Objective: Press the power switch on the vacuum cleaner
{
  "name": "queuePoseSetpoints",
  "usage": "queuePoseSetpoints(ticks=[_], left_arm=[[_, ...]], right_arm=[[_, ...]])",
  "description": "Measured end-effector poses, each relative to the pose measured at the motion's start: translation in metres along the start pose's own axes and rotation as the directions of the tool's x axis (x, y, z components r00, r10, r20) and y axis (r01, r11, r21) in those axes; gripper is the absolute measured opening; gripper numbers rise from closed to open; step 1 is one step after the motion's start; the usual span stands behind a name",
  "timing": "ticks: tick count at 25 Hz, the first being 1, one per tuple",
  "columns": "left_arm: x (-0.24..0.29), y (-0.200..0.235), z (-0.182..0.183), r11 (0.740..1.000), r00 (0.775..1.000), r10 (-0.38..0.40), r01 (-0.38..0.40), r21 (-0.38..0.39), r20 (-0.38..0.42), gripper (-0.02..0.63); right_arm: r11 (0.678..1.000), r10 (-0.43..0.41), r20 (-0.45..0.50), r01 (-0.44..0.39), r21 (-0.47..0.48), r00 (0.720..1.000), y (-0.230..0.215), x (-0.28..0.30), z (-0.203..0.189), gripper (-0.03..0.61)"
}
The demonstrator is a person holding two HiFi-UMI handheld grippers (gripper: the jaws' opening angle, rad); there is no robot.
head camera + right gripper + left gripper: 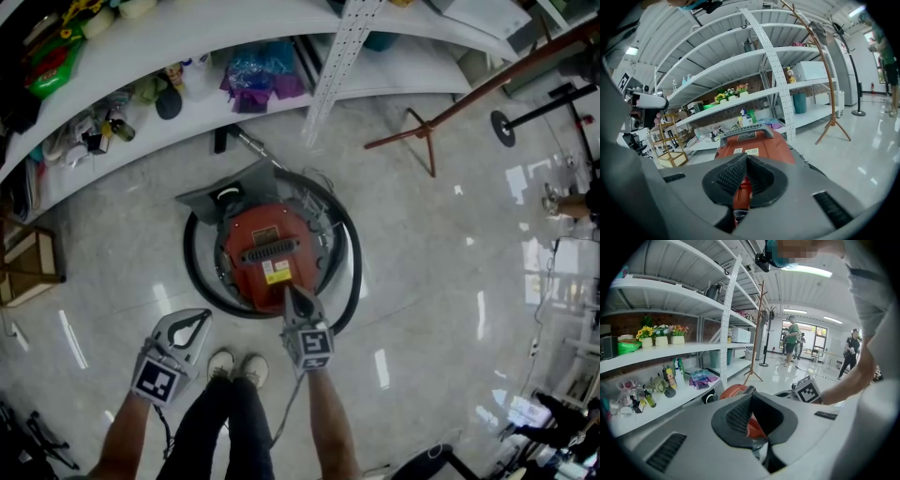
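A red canister vacuum cleaner stands on the floor in front of my feet, its black hose coiled around it. My right gripper is shut on nothing, its tip down on the near rear part of the red body, just behind the black handle. In the right gripper view the red body fills the space beyond the shut right gripper; whether the tip touches a switch is hidden. My left gripper is shut and empty, held over the floor left of the vacuum.
White shelving with bottles and bags curves along the back. A wooden coat stand and a black round base are at the right, a wooden rack at the left. My shoes are just behind the vacuum. People stand far off.
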State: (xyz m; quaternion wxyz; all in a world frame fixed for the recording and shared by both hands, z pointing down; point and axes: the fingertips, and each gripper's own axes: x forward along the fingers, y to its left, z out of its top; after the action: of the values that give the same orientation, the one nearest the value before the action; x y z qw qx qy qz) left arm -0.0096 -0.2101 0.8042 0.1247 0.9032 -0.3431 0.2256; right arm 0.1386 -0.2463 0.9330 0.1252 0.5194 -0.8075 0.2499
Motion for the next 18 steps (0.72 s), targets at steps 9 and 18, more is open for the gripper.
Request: queuePoseSetpoints(ticks=[9,18], left_arm=[[-0.0017,0.0,-0.0038,1.0,1.0,0.005,-0.005,-0.026,-0.006,0.008],[-0.0044,-0.0008,-0.0082,1.0,1.0,0.004,-0.004,-0.022,-0.007,0.008]], right_arm=[[1.0,0.0,-0.006,0.0,-0.012,1.0,-0.0019,0.0017,-0.0003,0.011],[1.0,-0.004,0.003,0.004,-0.011,1.0,-0.0039,0.0025,-0.0029,0.011]])
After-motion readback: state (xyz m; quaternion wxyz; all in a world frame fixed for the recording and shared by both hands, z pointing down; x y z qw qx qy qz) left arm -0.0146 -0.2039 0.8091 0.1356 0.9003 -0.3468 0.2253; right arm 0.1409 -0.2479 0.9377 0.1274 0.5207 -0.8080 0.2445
